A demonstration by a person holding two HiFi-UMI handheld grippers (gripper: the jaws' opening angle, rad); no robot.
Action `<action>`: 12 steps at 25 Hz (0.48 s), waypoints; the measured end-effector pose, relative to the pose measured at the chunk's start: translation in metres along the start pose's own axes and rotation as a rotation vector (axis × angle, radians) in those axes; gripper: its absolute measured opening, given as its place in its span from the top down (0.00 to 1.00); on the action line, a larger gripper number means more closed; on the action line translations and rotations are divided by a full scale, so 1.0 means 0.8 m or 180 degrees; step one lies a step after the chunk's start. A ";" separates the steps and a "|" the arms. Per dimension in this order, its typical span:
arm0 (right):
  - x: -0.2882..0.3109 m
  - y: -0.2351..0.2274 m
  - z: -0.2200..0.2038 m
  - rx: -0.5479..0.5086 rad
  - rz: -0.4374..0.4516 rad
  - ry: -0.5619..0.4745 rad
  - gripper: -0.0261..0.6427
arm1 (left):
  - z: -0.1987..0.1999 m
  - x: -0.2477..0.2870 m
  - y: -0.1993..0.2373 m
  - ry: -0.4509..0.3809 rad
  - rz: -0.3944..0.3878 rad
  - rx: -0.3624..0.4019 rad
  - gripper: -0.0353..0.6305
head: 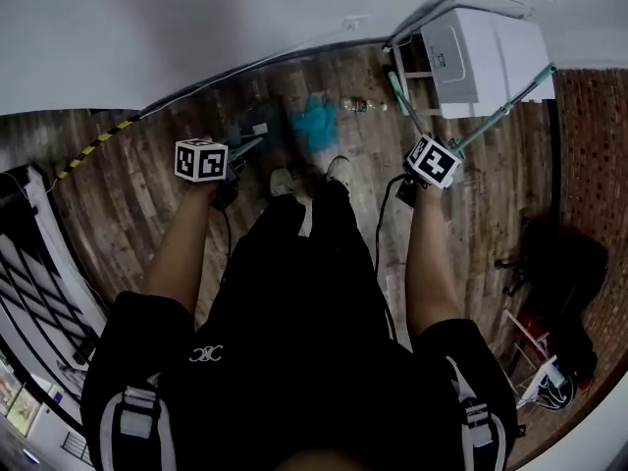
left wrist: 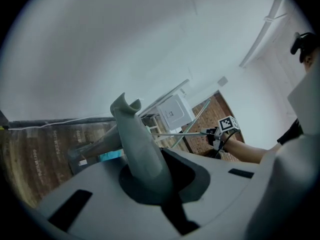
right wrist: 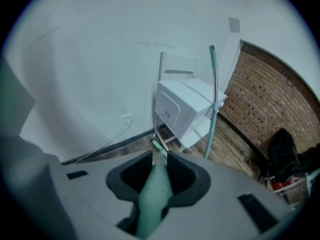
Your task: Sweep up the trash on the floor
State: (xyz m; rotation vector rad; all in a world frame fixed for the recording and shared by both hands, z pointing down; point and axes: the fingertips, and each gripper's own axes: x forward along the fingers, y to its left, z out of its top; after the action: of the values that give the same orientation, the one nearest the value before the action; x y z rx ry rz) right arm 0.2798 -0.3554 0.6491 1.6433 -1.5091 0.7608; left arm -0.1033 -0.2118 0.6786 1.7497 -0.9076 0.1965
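In the head view my left gripper (head: 228,157) is shut on the grey handle (left wrist: 137,144) of a dustpan (head: 259,124) that rests on the wood floor ahead of the person's shoes. Crumpled teal trash (head: 316,121) lies just right of the pan and shows past the handle as teal trash (left wrist: 111,155). A small plastic bottle (head: 365,104) lies beyond it. My right gripper (head: 420,153) is shut on a teal broom handle (right wrist: 152,194), which runs forward toward the wall (head: 398,91). The broom's far end is small and unclear.
A white appliance (head: 481,57) on a stand fills the corner, with a second teal-tipped pole (right wrist: 212,99) leaning by it. A brick wall (head: 589,165) and a dark bag (head: 564,283) are on the right. A white rack (head: 39,263) stands at the left.
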 end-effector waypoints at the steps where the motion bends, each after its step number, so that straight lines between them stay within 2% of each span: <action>1: 0.014 0.001 0.000 -0.0033 -0.0008 0.0022 0.81 | -0.003 0.005 0.005 0.0010 0.0045 -0.0048 0.95; 4: 0.049 0.007 -0.001 -0.0127 -0.0008 0.0102 0.81 | -0.014 0.021 0.018 0.0038 0.0149 -0.0212 0.95; 7: 0.076 0.021 -0.006 -0.0232 0.0032 0.0214 0.81 | -0.017 0.031 0.020 -0.0029 0.0124 -0.0345 0.95; 12: 0.109 0.042 -0.013 -0.0324 0.0046 0.0306 0.81 | -0.005 0.048 0.022 -0.0037 0.0070 -0.0302 0.95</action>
State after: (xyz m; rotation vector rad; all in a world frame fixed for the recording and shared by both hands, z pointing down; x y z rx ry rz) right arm 0.2582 -0.3933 0.7322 1.5013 -1.4693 0.7477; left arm -0.0871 -0.2285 0.7136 1.6553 -0.9302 0.1553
